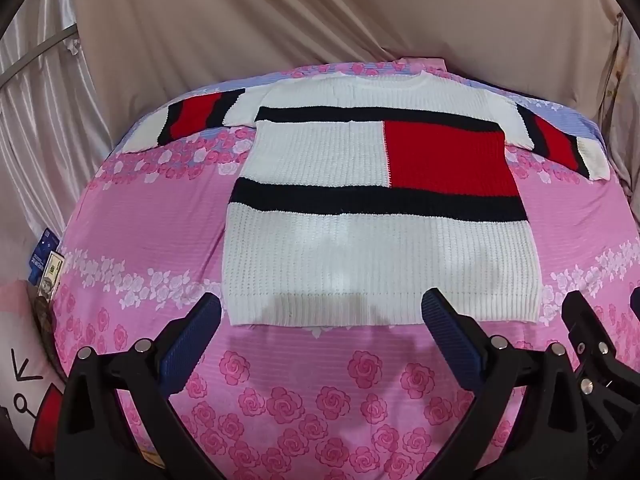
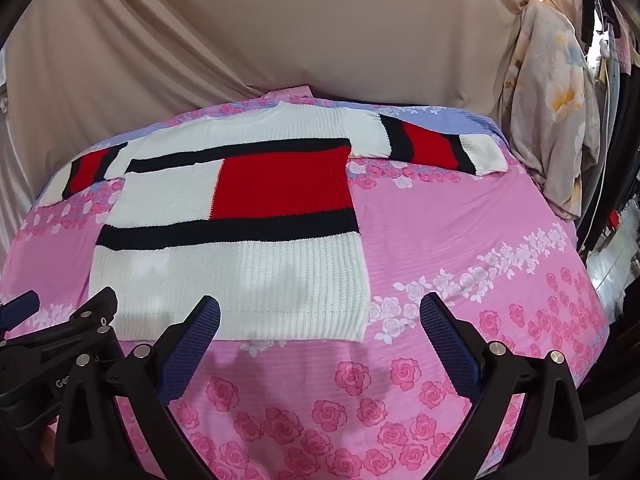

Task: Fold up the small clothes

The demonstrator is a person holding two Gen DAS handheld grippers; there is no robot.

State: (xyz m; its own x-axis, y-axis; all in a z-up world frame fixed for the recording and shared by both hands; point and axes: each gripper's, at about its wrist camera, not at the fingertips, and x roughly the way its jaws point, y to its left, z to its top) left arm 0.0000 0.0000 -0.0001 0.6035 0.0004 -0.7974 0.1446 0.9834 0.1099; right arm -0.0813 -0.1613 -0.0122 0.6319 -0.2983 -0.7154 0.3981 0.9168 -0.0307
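Both grippers hover with jaws spread wide and nothing between them. The left gripper (image 1: 320, 320) sits squarely in front of the sweater's hem (image 1: 380, 314), its fingertips reaching about level with that edge; the right gripper (image 2: 320, 320) faces the hem's right-hand corner (image 2: 358, 330), with one fingertip before the knit and the other over bare sheet. So the sweater (image 1: 380, 200) lies straight ahead of both — spread flat, hem nearest, collar farthest, its long axis running away from the jaws. The left sleeve (image 1: 188, 124) and right sleeve (image 2: 436, 142) stretch out sideways at the far end. The left gripper seems the more centred on the garment, though fisheye bending makes it hard to judge which stands closer.

It rests on a pink rose-print sheet (image 2: 460, 240) pulled fairly smooth over a bed. Behind hangs beige draped cloth (image 2: 280, 40); a floral garment (image 2: 556, 112) hangs at the right — and small cards (image 1: 46, 264) lie off the bed's left edge.
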